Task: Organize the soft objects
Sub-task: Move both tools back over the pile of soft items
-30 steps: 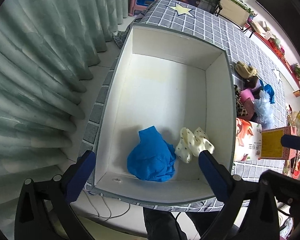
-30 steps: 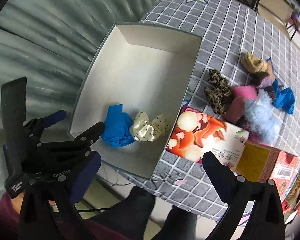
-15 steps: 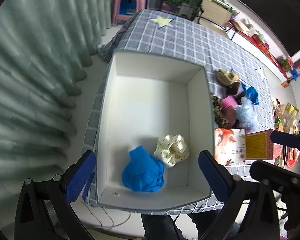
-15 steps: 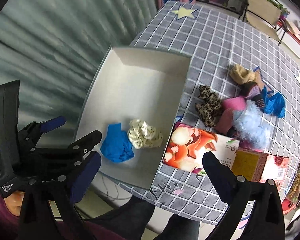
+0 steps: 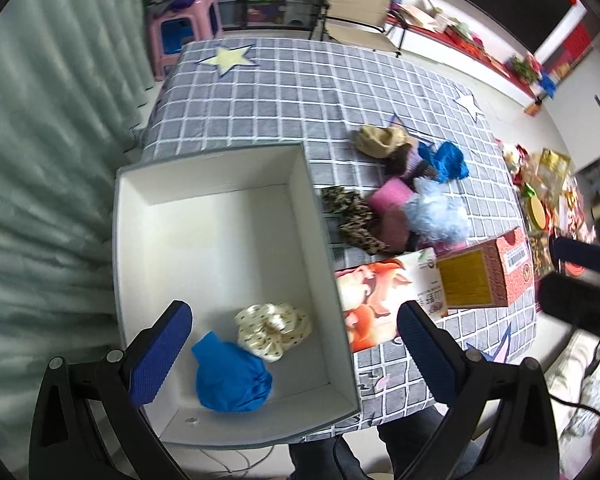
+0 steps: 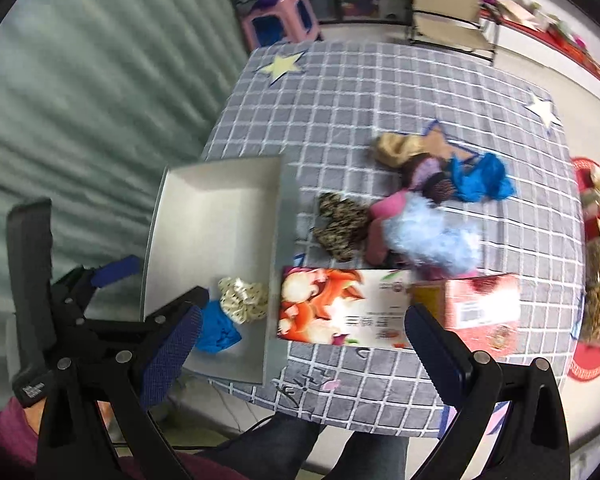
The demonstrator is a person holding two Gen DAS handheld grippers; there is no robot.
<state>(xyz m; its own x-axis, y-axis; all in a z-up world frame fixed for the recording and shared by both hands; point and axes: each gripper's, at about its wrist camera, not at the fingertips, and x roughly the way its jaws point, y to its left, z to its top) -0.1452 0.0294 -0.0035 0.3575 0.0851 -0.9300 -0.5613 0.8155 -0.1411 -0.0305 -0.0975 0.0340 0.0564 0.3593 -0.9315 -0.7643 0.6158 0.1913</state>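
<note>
A white open box (image 5: 220, 240) (image 6: 212, 216) sits at the table's left front edge. It holds a blue cloth (image 5: 230, 378) (image 6: 218, 328) and a cream dotted scrunchie (image 5: 274, 328) (image 6: 244, 300). A pile of soft things lies to its right: leopard scrunchie (image 5: 354, 220) (image 6: 340, 226), pink cloth (image 5: 392, 196), pale blue fluffy piece (image 5: 436, 216) (image 6: 432, 236), blue cloth (image 5: 450, 162) (image 6: 482, 178), tan piece (image 5: 380, 140) (image 6: 400, 148). My left gripper (image 5: 296, 352) is open and empty, high above the box's near end. My right gripper (image 6: 300, 352) is open and empty above the front edge.
A carton with a pig picture (image 5: 384, 292) (image 6: 340, 304) and a red and yellow carton (image 5: 484, 276) (image 6: 476, 308) lie by the box's right wall. The grey checked tablecloth (image 5: 300, 88) covers the table. A curtain (image 5: 40, 160) hangs at the left. A pink stool (image 5: 180, 32) and a chair (image 5: 356, 12) stand behind.
Both grippers have risen and pulled back from the box, both still open and empty. The views now take in the whole table. The blue cloth and scrunchie lie where they were.
</note>
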